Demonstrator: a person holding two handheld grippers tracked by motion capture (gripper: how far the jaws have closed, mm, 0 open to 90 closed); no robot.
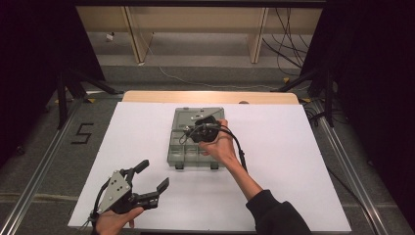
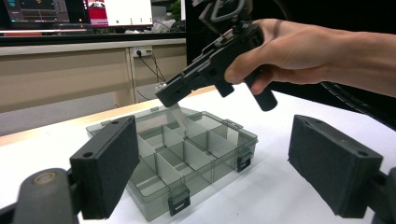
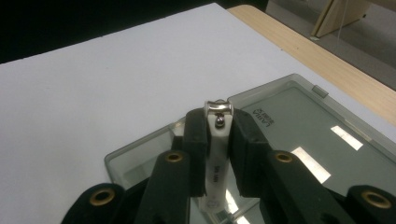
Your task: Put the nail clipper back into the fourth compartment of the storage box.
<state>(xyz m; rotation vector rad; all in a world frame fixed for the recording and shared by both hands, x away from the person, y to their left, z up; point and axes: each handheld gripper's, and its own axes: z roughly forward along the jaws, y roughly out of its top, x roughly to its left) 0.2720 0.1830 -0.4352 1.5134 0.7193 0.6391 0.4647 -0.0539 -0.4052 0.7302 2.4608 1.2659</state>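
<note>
**Inspector:** Your right tongs (image 3: 218, 154) are closed on a small white nail clipper with a silver metal lever end (image 3: 217, 140). The pads press its two long sides, and the silver end stands just past the jaw tips. In the left gripper view the clipper (image 2: 177, 114) hangs from the tongs (image 2: 169, 95), pointing down into the box without touching its dividers, as far as I can tell.

**Operator:** And where is that, over the tabletop?

**Inspector:** Over the smoky grey, translucent plastic organiser box (image 1: 195, 139), which sits at the middle of the white sheet covering the tabletop (image 1: 274, 147). The box is open: its lid (image 3: 299, 126) lies flat on the far side, and the compartment tray (image 2: 187, 154) is on the near side with two black latches on its near wall. Your right hand (image 1: 218, 144) holds the tongs (image 1: 188, 133) above the tray's far compartments. Which compartment the clipper is above, I cannot tell.

**Operator:** And my left?

**Inspector:** Your left tongs (image 1: 149, 176) stand wide open at the near left of the sheet, well apart from the box, with nothing between the pads (image 2: 109, 168). They point towards the box and your right hand (image 2: 280, 51).
</note>
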